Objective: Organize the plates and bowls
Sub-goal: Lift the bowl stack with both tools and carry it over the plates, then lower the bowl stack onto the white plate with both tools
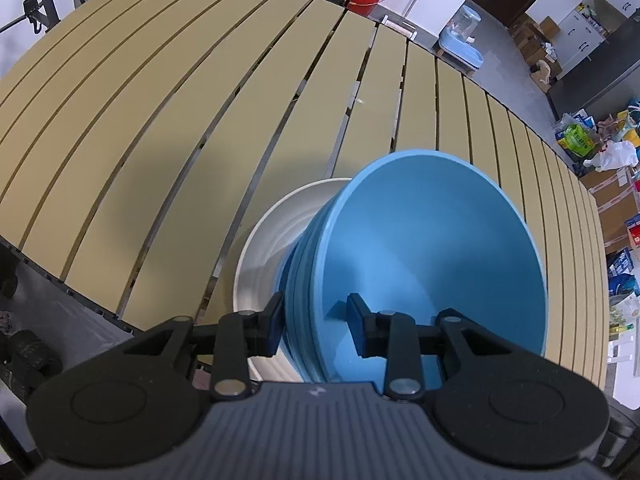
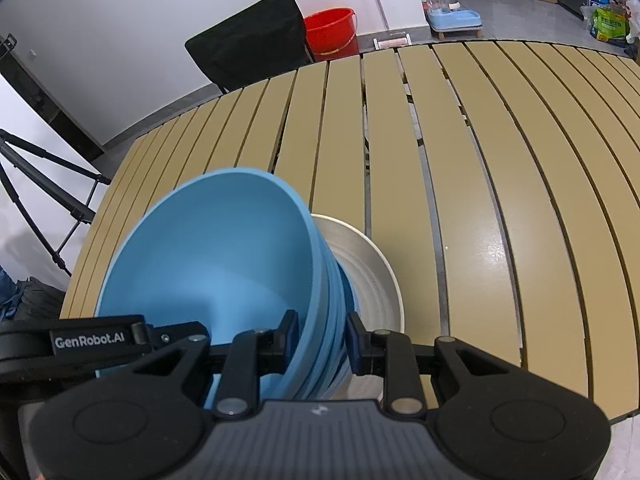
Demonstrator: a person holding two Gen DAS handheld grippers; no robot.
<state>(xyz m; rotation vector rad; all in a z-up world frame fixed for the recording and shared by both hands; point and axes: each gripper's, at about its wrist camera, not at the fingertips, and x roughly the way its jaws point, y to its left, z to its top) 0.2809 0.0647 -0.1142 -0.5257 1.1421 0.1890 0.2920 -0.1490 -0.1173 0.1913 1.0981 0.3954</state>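
Observation:
A nested stack of blue bowls (image 1: 432,248) leans over a cream dish (image 1: 272,240) on the slatted table. My left gripper (image 1: 316,320) is shut on the near rims of the stack, one finger outside and the other inside the top bowl. In the right wrist view, the same blue bowls (image 2: 216,248) stand over the cream dish (image 2: 368,276). My right gripper (image 2: 322,334) is shut on the opposite rims, one finger inside and one outside. The bowls hide whether their base touches the dish. Part of the left gripper's body (image 2: 96,340) shows at the left edge.
The tan slatted table (image 1: 168,128) stretches far beyond the dishes, with gaps between the slats. A black chair (image 2: 248,40) and a red bucket (image 2: 330,32) stand past its far edge. Boxes and bags (image 1: 592,140) crowd the floor to the right, and a tripod (image 2: 36,184) stands at the left.

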